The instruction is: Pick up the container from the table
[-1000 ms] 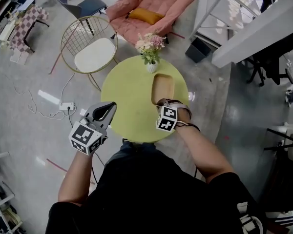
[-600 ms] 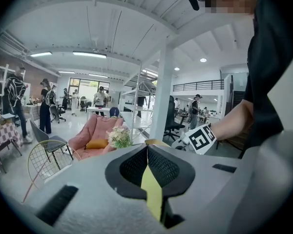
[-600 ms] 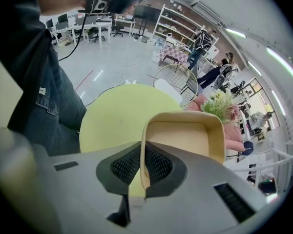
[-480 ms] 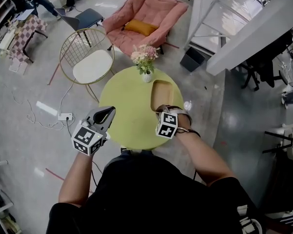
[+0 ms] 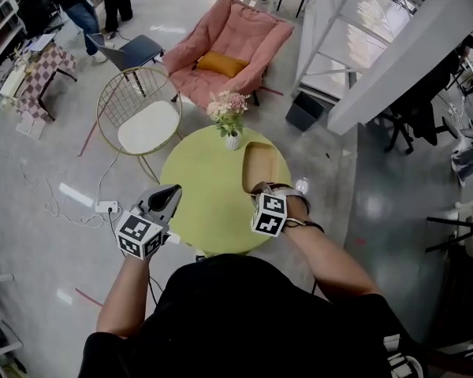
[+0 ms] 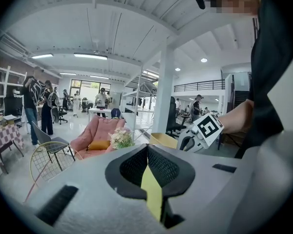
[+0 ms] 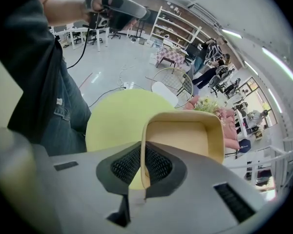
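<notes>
Container [image 7: 185,140] wall sits clamped between jaws of the right gripper [image 7: 142,147].

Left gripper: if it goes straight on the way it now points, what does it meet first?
Probably the container that the right gripper holds, just right of the flowers; depth is unclear, so it may pass between them.

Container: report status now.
Right gripper shut on container at its near wall, over the yellow table. Left gripper shut, empty, off to the side. Flower vase close by container's far end.
</notes>
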`<state>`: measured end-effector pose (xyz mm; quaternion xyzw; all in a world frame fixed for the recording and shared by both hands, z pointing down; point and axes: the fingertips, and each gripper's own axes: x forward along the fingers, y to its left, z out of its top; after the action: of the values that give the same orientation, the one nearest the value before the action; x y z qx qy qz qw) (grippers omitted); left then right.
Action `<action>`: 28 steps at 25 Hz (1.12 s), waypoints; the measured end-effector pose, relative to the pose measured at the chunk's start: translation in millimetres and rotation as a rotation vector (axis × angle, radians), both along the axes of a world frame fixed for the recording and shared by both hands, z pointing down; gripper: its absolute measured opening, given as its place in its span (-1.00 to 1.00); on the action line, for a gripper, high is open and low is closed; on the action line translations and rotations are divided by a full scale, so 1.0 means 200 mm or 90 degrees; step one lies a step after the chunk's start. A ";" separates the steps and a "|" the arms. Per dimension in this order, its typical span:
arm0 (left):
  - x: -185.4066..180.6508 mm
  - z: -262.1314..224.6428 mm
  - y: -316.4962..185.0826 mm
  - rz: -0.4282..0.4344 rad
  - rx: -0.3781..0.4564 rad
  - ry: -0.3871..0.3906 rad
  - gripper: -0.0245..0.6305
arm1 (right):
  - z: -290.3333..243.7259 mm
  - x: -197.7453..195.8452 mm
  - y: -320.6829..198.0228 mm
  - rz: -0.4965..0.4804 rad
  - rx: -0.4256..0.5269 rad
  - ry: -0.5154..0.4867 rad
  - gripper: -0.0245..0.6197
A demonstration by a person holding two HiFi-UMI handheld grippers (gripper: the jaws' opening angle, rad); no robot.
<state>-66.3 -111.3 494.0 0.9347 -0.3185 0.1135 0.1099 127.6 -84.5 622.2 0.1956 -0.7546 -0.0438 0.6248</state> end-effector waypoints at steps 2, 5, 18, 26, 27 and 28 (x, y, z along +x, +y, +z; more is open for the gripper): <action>-0.01 -0.02 0.00 -0.002 0.004 -0.002 -0.87 | -0.06 0.01 0.00 0.005 0.009 -0.001 -0.87; -0.02 -0.03 -0.01 -0.004 0.007 -0.002 -0.87 | -0.14 0.01 0.01 0.008 0.020 -0.002 -0.87; -0.03 -0.09 -0.04 0.005 0.029 -0.019 -0.87 | -0.34 0.07 0.11 0.029 -0.003 0.001 -0.87; -0.01 -0.08 -0.02 0.017 0.031 -0.018 -0.87 | -0.36 0.10 0.15 0.043 -0.004 0.002 -0.87; 0.00 -0.07 -0.01 0.019 0.031 -0.019 -0.87 | -0.36 0.10 0.16 0.040 -0.004 0.005 -0.87; 0.01 -0.07 0.00 0.022 0.031 -0.020 -0.87 | -0.36 0.10 0.17 0.037 -0.002 0.007 -0.87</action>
<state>-64.5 -111.6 480.4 0.9405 -0.3068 0.1223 0.0802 147.1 -50.9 549.3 0.2163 -0.7450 -0.0253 0.6305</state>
